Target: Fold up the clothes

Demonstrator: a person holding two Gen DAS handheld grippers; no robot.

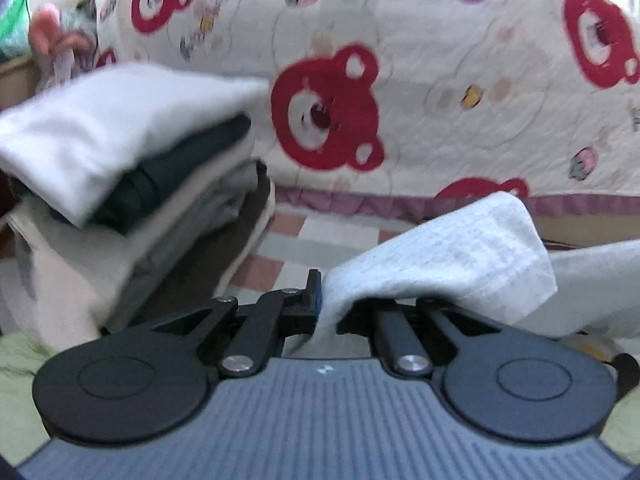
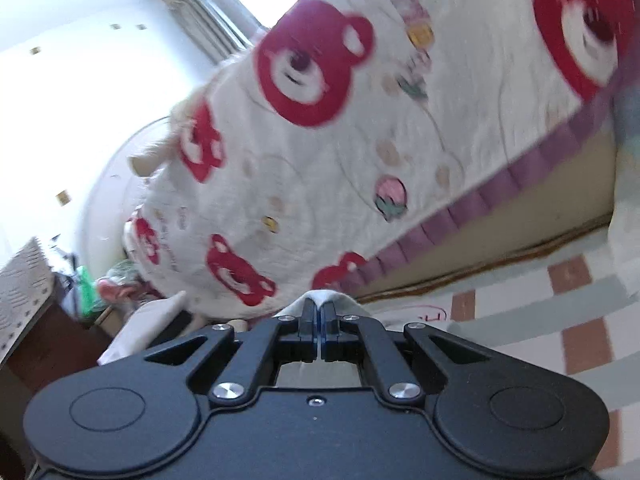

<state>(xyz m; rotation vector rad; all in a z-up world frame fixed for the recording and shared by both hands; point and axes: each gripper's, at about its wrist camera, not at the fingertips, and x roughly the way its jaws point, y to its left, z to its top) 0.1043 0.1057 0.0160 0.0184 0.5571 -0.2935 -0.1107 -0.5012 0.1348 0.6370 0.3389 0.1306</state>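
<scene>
Two wrist views, both blurred. My left gripper (image 1: 320,300) is clamped on a light grey knit garment (image 1: 452,256); the cloth drapes over and hides the right finger, and only the left finger (image 1: 313,290) shows, pressed against the fabric. The garment trails off toward the right edge of that view. To the left I see a stack of folded clothes (image 1: 120,184): white piece on top, a dark one under it, then cream and grey layers. Behind everything hangs a white quilted bedspread (image 1: 400,80) printed with red bear heads and edged with a purple frill. Below it the surface is a checked covering (image 1: 304,236) of pale, grey and terracotta squares. A pale green cloth (image 1: 16,392) shows at the lower left corner. My right gripper (image 2: 319,320) has its jaws pressed together on a white tip of fabric (image 2: 326,297) poking up just beyond them. The right view is tilted; it shows a bright window with a curtain (image 2: 216,16) and a white wall.
</scene>
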